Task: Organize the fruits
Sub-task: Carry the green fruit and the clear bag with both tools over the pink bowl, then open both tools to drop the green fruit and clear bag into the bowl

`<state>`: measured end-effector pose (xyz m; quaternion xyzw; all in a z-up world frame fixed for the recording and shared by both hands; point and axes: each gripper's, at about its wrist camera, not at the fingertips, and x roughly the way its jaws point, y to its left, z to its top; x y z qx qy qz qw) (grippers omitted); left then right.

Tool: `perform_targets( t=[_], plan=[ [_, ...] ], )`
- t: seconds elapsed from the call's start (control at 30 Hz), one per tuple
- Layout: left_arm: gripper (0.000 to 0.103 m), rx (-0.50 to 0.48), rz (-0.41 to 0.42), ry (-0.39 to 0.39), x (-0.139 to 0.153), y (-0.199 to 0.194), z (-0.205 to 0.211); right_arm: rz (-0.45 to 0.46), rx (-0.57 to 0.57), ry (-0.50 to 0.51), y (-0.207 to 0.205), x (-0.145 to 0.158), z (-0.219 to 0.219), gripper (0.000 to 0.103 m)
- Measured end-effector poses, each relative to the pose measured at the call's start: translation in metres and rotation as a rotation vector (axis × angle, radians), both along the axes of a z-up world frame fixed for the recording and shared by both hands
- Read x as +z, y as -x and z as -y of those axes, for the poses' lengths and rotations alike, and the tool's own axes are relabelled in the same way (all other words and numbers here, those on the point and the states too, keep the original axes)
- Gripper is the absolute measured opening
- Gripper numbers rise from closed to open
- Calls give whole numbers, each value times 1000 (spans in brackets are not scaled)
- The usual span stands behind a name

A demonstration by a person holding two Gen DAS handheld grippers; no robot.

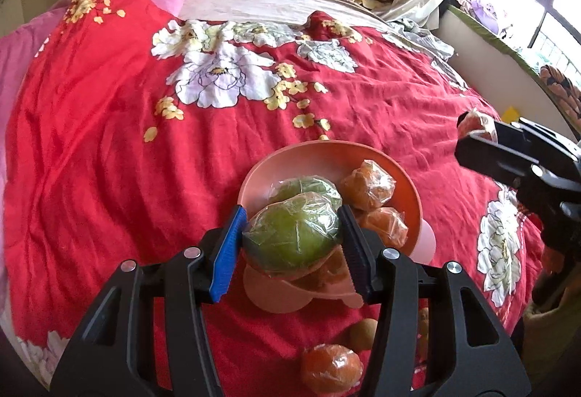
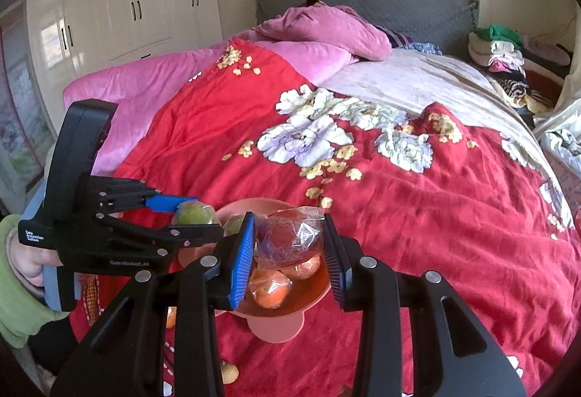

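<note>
In the left wrist view my left gripper is shut on a green fruit wrapped in clear film, held just above the near rim of a pink bowl. The bowl holds another green fruit and wrapped oranges. At the right, my right gripper grips a reddish wrapped fruit. In the right wrist view my right gripper is shut on that red fruit above the bowl. My left gripper holds the green fruit there.
The bowl sits on a bed with a red flowered quilt. A loose wrapped orange and a small brown fruit lie on the quilt near the bowl. Pink bedding and folded clothes lie at the far end.
</note>
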<state>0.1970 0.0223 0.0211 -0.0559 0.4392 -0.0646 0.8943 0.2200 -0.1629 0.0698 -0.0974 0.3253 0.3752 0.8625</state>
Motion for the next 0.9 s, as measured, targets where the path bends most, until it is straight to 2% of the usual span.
perform_targets(
  t=[0.3,0.9],
  plan=[
    [44,16,-19,-5,-16,0,-4,-48,-5,44,-9,-27,-3,35],
    [44,-1,-25,13,-28,-15,5,-120,-20,85,-21,-57,-4,35]
  ],
)
